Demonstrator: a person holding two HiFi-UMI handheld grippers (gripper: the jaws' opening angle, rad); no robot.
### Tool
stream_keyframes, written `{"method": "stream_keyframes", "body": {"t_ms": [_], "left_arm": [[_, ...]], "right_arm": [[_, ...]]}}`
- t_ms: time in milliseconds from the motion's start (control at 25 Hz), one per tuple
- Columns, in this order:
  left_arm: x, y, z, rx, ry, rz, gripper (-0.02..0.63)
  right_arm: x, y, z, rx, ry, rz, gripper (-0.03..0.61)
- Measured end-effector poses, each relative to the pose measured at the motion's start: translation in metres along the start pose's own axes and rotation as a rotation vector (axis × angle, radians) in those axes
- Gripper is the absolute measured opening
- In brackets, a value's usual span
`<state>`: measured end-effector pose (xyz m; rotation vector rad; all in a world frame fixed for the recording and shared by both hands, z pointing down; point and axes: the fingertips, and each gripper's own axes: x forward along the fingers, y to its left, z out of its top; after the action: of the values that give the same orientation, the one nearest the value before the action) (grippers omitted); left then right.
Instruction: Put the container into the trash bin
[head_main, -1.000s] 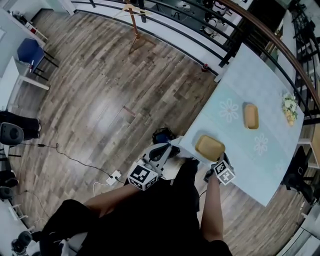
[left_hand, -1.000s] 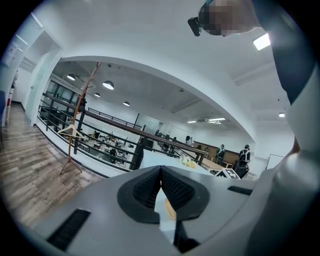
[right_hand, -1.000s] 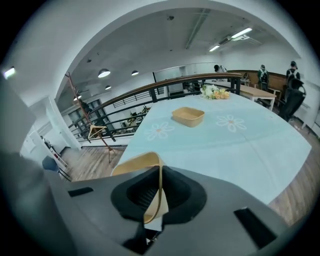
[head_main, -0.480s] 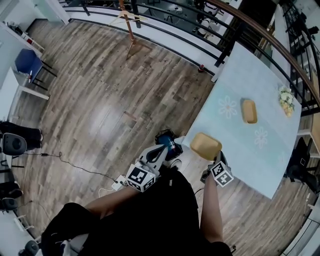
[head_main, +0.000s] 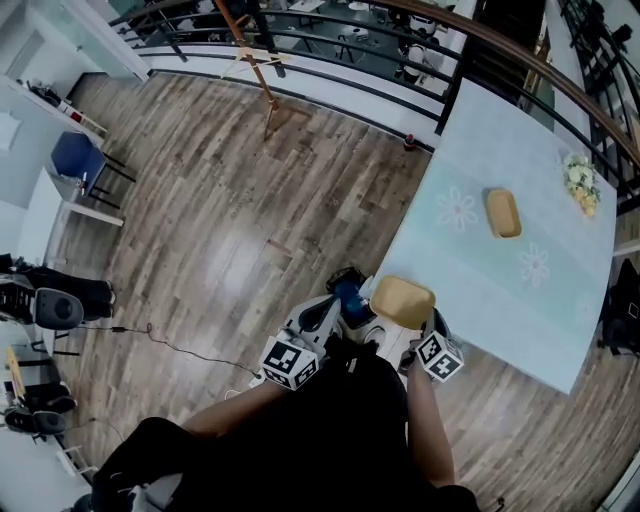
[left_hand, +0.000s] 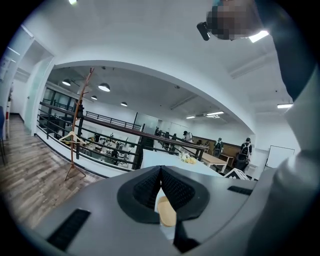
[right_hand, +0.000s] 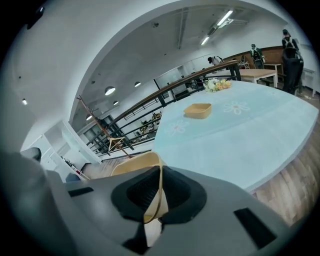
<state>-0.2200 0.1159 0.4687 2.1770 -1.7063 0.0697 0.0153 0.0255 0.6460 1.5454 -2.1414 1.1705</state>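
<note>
Carry step is under way. The right hand-held gripper is clamping the tan container by its thin wall. It is holding the container past the tabletop edge, over the floor and just beside a dark blue bin, which I am judging to be the trash bin. The left hand-held gripper is hanging idle, jaws together on nothing.

Next move is calling for centring the container over the bin mouth, then parting the jaws.

The bin is showing only in part, its rim masked by the left hand-held gripper and the container. Neither gripper view is showing it. A second container is sitting on the tabletop.
</note>
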Motion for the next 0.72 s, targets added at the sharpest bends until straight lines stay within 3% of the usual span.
{"method": "stream_keyframes", "body": {"t_ms": [280, 480, 720], "left_arm": [[0.004, 0.011, -0.015, -0.011, 0.034, -0.016, 0.014], [0.008, 0.034, -0.024, -0.008, 0.068, -0.114, 0.014], [0.000, 0.072, -0.045, -0.032, 0.137, -0.255, 0.014]], "right_arm": [[-0.006, 0.017, -0.044, 0.121, 0.049, 0.010, 0.043], [0.000, 0.040, -0.085, 0.209, 0.058, -0.026, 0.043], [0.012, 0.069, -0.139, 0.346, 0.037, -0.156, 0.043]]}}
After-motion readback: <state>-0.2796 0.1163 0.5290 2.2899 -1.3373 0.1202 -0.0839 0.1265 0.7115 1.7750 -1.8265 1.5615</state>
